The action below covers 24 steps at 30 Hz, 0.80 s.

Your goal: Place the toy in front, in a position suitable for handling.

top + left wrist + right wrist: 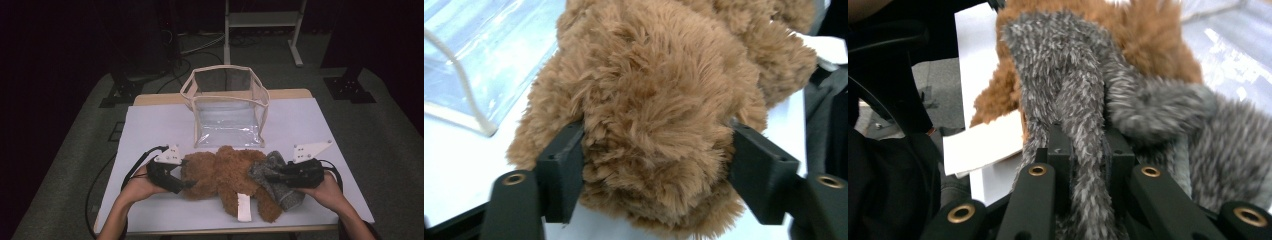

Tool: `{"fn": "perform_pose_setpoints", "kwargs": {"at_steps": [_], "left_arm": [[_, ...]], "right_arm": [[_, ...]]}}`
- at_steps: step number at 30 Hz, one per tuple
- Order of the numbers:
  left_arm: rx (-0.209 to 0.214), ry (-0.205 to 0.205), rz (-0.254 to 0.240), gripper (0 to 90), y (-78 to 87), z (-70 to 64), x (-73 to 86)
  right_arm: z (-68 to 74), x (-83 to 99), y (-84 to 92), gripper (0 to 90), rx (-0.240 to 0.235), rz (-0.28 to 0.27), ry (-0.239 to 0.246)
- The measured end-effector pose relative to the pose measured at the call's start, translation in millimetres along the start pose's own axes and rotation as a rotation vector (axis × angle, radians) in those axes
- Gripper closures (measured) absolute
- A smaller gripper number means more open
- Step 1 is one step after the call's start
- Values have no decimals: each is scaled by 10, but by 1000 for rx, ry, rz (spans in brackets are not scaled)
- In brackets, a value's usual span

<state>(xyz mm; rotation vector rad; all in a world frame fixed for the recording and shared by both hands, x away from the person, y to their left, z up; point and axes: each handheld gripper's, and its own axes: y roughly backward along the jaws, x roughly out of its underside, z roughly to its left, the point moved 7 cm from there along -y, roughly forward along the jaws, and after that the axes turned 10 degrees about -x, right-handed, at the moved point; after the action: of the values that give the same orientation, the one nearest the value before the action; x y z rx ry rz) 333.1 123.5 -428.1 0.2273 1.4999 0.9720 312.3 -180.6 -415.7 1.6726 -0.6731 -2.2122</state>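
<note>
Gripping a brown plush toy point(220, 172) and its grey fuzzy part point(277, 180) on the white worktop point(150, 125).
Left tool point(187, 184) clamped on brown fur; right tool point(267, 177) pinched tight on grey fuzz, before clear bag point(227, 107).

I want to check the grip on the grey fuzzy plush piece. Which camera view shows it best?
The right gripper view: the grey fuzzy plush piece fills the centre, a fold pinched between the right tongs. The high view shows it small beside the brown fluffy plush toy, partly under the tongs. The left gripper view gives a dark sliver at its right edge, too unclear to identify.
</note>
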Motion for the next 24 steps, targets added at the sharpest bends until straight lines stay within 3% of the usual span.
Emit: {"fn": "perform_pose_setpoints", "kwargs": {"at_steps": [2, 6, 8, 12, 14, 17, 19, 21, 24], "left_arm": [[23, 5, -10, 334, -33, -25, -14], [43, -25, -31, 353, -110, -111, -112], [43, -29, -37, 352, -141, -134, -157], [38, -54, -22, 350, -158, -151, -186], [33, -57, -18, 344, -148, -150, -172], [20, -55, -12, 314, -115, -125, -159], [14, -57, -16, 289, -65, -85, -187], [12, -52, -50, 284, -10, -65, -279], [22, -63, -52, 286, -28, -92, -366]], "right_arm": [[21, -103, 18, 782, 10, 6, 28], [37, -386, 22, 784, 10, 11, 77], [24, -507, -29, 784, 12, 34, 105], [-84, -722, -254, 783, 11, 131, 163], [-178, -757, -319, 783, 25, 161, 155], [-252, -740, -393, 785, -2, 170, 120], [-215, -689, -419, 786, -29, 172, 113], [-143, -627, -438, 789, -50, 170, 105], [1, -554, -455, 790, -76, 180, 124]]}}
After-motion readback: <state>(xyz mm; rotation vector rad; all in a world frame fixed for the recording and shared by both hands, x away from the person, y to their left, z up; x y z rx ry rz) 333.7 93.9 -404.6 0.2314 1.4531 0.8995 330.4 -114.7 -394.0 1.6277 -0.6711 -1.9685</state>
